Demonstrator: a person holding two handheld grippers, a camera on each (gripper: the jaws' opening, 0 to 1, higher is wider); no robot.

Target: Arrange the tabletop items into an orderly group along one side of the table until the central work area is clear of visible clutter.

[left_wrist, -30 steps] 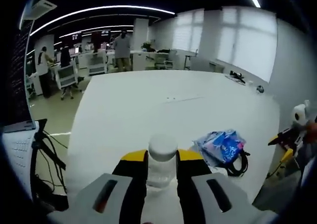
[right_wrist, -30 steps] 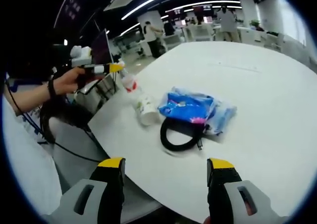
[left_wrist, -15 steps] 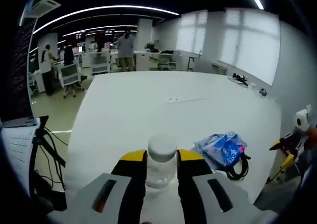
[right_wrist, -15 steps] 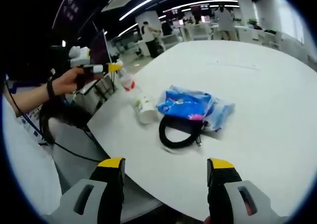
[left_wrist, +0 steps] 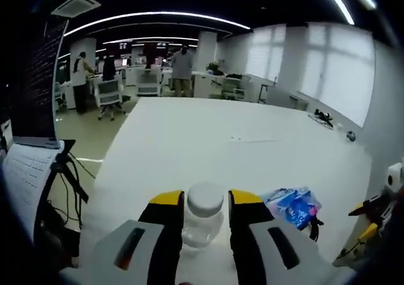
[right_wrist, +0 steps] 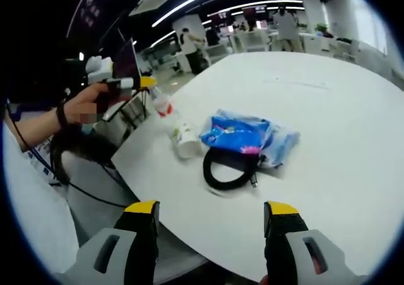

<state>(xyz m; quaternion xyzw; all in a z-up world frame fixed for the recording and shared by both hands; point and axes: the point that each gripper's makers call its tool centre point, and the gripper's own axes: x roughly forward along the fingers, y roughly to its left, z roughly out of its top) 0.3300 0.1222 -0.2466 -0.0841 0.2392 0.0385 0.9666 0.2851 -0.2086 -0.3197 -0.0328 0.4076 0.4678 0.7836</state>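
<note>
So in my left gripper view, the left gripper (left_wrist: 202, 217) has its yellow-tipped jaws clamped on a clear plastic bottle with a white cap (left_wrist: 203, 214), held upright above the near edge of the big round white table (left_wrist: 208, 146). Off to the right of it on the table sits the crinkly blue plastic snack bag (left_wrist: 293, 204), with the black looped cable (left_wrist: 312, 221) peeking out just beside it.

Over in my right gripper view, the right gripper (right_wrist: 212, 229) is wide open with nothing between the jaws, hanging over the table edge. Ahead of it the black cable loop lies flat, touching the blue bag, which sits just behind it. Left of the bag is a white paper cup (right_wrist: 185, 140) tipped on its side near the rim. Further left, the person's hand (right_wrist: 83, 104) holds the other gripper out past the table edge, bottle at its tip. People stand among desks in the office background.
</note>
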